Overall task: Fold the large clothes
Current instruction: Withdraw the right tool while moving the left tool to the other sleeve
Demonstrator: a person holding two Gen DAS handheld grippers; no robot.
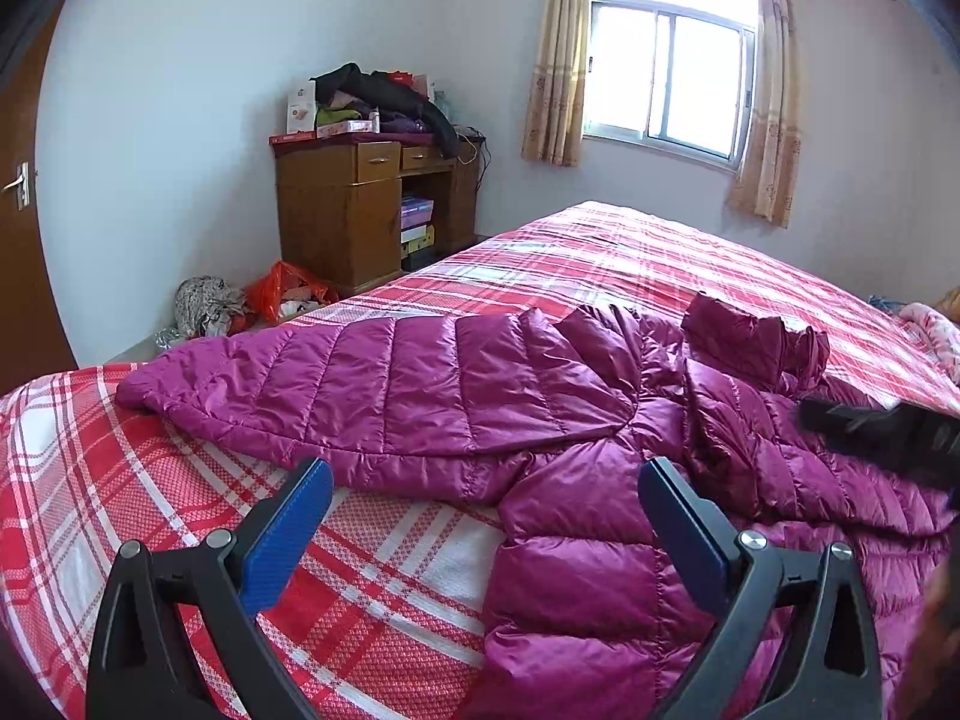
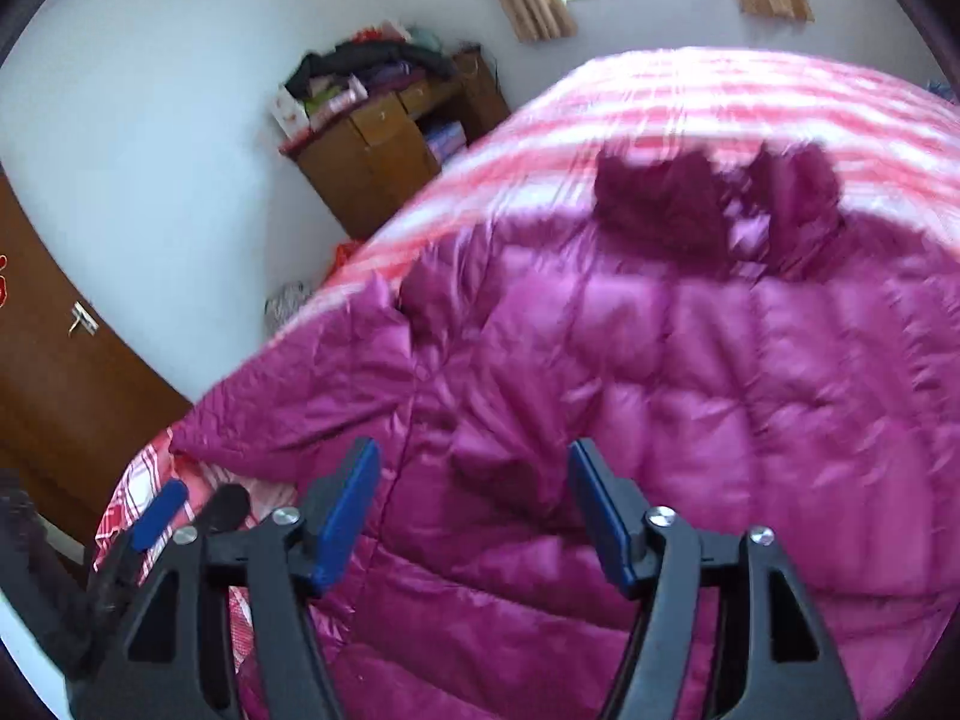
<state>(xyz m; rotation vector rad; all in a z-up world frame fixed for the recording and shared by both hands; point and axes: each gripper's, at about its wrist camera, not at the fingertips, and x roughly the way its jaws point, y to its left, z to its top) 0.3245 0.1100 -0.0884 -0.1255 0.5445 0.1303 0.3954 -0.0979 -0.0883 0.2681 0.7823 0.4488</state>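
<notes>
A magenta quilted down jacket (image 1: 540, 408) lies spread on the bed, one sleeve stretched out to the left and the collar bunched at the far side. My left gripper (image 1: 486, 480) is open and empty, held just above the jacket's near edge by the sleeve. The right gripper shows at the right edge of the left wrist view (image 1: 888, 426) as a black shape over the jacket. In the blurred right wrist view the jacket (image 2: 660, 360) fills the frame. My right gripper (image 2: 474, 462) is open and empty above its body. The left gripper (image 2: 174, 516) shows at lower left.
The bed has a red, white and pink plaid cover (image 1: 180, 510). A wooden desk (image 1: 360, 210) piled with clothes and boxes stands against the far wall. Bags and clothes (image 1: 252, 300) lie on the floor beside it. A curtained window (image 1: 672, 72) is behind; a brown door (image 1: 18, 240) at left.
</notes>
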